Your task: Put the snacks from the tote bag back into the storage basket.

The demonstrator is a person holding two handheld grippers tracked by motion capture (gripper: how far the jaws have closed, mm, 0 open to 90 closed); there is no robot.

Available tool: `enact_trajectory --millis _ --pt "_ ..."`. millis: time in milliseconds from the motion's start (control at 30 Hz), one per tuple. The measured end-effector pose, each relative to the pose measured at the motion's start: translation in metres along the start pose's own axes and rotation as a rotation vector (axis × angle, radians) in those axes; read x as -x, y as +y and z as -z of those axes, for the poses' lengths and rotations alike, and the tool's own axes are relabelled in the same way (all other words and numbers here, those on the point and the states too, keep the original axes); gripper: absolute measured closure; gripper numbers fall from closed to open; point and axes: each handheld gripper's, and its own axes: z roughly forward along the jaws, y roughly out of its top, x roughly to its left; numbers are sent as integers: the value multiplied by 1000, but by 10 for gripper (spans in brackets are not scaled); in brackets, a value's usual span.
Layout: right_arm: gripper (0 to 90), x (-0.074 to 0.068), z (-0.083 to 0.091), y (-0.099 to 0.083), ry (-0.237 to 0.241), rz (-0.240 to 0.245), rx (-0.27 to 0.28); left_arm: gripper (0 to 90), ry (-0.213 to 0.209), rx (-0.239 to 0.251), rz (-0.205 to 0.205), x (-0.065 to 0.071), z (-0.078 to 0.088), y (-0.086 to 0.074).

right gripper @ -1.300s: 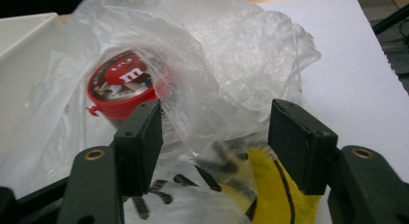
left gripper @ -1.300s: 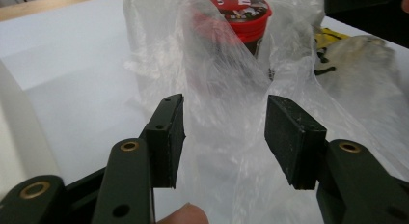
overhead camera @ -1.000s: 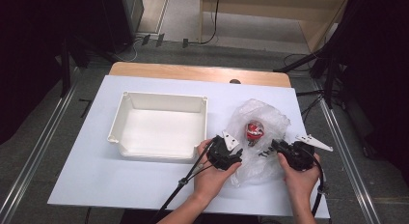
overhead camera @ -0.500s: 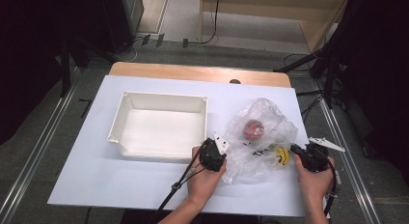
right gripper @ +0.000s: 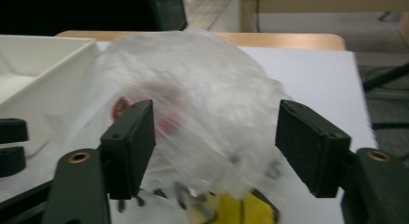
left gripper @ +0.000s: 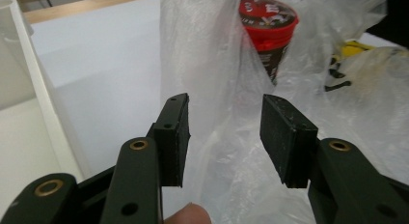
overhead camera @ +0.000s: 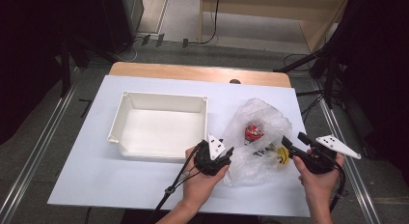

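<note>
A white tray [overhead camera: 161, 130] sits at the left of the white surface [overhead camera: 96, 175], open side up and with nothing in it. Just right of the tray's near corner, the left tool [overhead camera: 223, 162] points at the near left edge of a clear plastic bag [overhead camera: 260, 132]. Its jaws have just been opening; in the left gripper view the film lies loosely between them and the pads [left gripper: 176, 137] do not press on it, so the tool is released. Inside the bag stands a red-lidded cup [left gripper: 268, 28], with a yellow item [overhead camera: 283, 155] near it at the bag's right side. At the far right, the right tool [overhead camera: 294, 140] hovers beside the bag. Its jaws have also just been opening and now stand wide, with nothing gripped.

Judgement: the step in hand appears to be a re-grip of the bag to open it and get at its contents. The next move calls for each tool to close on a separate layer of film at the mouth, then draw apart gently. The thin film may slip or tear.
</note>
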Motion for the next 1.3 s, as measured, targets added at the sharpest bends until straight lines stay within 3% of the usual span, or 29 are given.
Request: enact_trajectory --millis 100,167,233,333,400,467,667,833,1000,1167,1300 --pt "270 -12 -13 6 31 58 -32 546 -13 5 -9 -2 6 -4" --pt "293 -17 -26 7 19 97 -71 545 -19 9 -13 -3 9 -9" --pt "434 -19 -38 6 -4 102 -105 544 -22 5 -18 -4 13 -14" --pt "687 -17 -53 4 2 107 -169 545 -25 4 -16 -7 18 -18" --pt "823 -17 -58 5 11 103 -174 550 -32 9 -17 -8 22 -22" --pt "888 -15 -63 9 22 97 -157 562 -39 4 -22 -7 25 -25" --pt "900 -11 -89 27 21 113 -154 630 -55 -33 -51 -5 24 -37" --pt "900 -6 -112 38 46 97 -196 680 -62 -66 -57 -9 23 -44" --pt "900 8 -139 35 80 21 -251 733 -72 -97 -63 -13 23 -49" --pt "900 29 -160 15 36 -74 -329 807 -88 -109 -50 -16 23 -50" --pt "900 32 -170 6 -19 -56 -369 896 -101 -120 -58 -15 22 -50"
